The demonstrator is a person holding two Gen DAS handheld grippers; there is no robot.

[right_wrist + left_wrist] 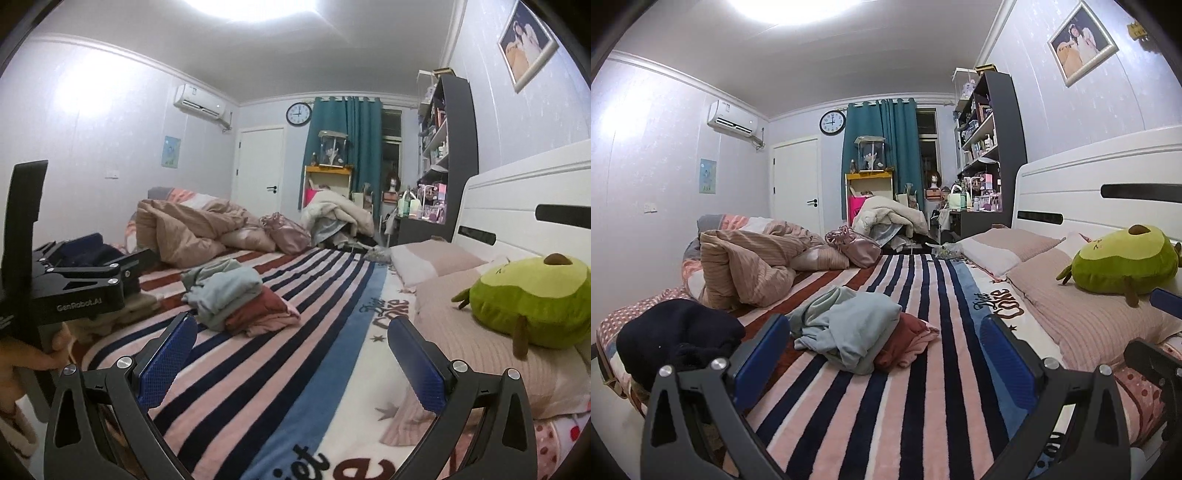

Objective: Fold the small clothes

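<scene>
A heap of small clothes lies in the middle of the striped blanket (923,369): a crumpled pale blue garment (849,325) (221,291) on top of a dark red one (908,339) (262,310). A black garment (676,336) sits at the bed's left edge. My left gripper (886,336) is open, hovering just short of the heap, nothing between its blue pads (761,354). My right gripper (291,339) is open too, over bare blanket (295,369) to the right of the heap. The left gripper's body (77,291) shows in the right wrist view, held by a hand (26,362).
A green avocado plush (1123,262) rests on pink pillows (1082,317) by the white headboard (1089,192). A rumpled beige duvet (750,266) and a pink bag (857,243) lie at the far end of the bed. Shelves (990,147) and piled bedding (890,218) stand beyond.
</scene>
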